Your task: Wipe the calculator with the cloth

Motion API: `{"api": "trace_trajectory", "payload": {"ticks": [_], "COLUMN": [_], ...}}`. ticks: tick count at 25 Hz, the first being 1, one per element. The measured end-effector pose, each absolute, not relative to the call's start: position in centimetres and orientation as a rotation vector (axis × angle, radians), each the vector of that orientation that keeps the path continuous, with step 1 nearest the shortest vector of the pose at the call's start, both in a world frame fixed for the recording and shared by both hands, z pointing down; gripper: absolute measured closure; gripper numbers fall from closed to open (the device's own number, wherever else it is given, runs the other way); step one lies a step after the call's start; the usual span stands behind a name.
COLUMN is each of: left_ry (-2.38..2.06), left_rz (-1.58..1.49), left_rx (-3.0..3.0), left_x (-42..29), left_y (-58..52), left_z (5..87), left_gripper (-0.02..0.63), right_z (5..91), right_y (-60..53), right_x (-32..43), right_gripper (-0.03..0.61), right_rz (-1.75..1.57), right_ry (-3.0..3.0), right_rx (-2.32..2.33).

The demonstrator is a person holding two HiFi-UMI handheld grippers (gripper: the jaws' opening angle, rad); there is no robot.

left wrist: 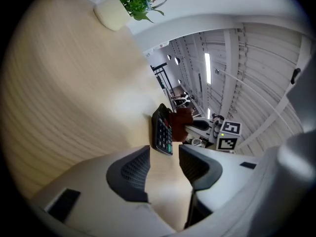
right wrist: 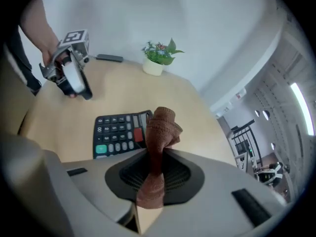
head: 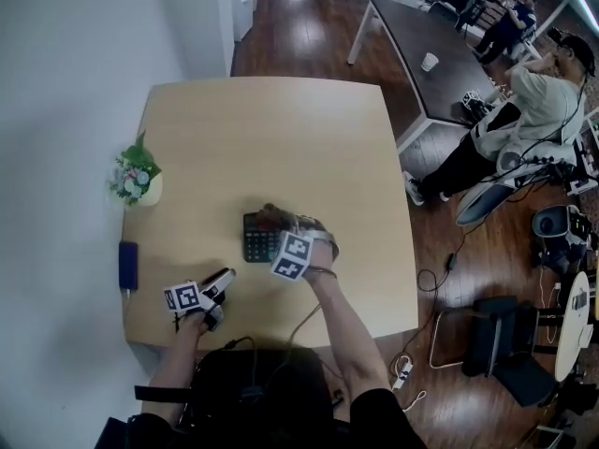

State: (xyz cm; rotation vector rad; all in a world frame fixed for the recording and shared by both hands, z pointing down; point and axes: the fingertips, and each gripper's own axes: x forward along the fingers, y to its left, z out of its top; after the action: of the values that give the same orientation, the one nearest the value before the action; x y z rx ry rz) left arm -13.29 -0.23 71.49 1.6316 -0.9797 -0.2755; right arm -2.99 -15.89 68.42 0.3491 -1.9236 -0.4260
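Brown woven cloth (right wrist: 163, 127) bunched in right claw (right wrist: 157, 158); flat black calculator (right wrist: 116, 132).

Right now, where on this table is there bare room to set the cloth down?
The far half of the table, from the plant across to the right edge, is bare. So is the strip right of the calculator. The near-left is crowded: left tongs, dark blue object, and right tongs holding the cloth over the calculator.

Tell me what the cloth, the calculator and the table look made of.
Cloth: brown woven fabric, soft; ribbed weave and folds show.
Calculator: probably dark matte plastic; moulded keys.
Table: pale wood or wood-look laminate; fine grain lines, dull sheen.
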Motion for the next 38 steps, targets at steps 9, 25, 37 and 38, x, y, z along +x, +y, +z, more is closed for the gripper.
{"api": "trace_trajectory", "payload": {"ticks": [9, 25, 37, 38], "left_ry": [-0.988, -0.987, -0.818, -0.803], "left_rz": [-0.283, -0.258, -0.174, -0.14], "left_rx": [1.619, 1.579, 1.801, 1.828], "left_x": [-13.6, -13.6, -7.0, -5.9], "left_y": [-0.6, -0.2, -2.3, -2.7], "left_z": [71.7, 72.2, 71.1, 71.0], "left_gripper": [0.433, 0.433, 0.434, 0.434], "right_z": [73.4, 70.3, 75.9, 75.3], "right_y": [-7.9, -16.1, 0.5, 0.1], "right_x": [-3.2, -3.0, 1.2, 1.7], "right_gripper": [0.511, 0.511, 0.511, 0.511], "right_rz": [-0.607, -0.488, -0.367, -0.264], "right_ry": [-1.808, -1.972, -1.914, -1.966], "right_rx": [0.069, 0.33, 0.037, 0.087]}}
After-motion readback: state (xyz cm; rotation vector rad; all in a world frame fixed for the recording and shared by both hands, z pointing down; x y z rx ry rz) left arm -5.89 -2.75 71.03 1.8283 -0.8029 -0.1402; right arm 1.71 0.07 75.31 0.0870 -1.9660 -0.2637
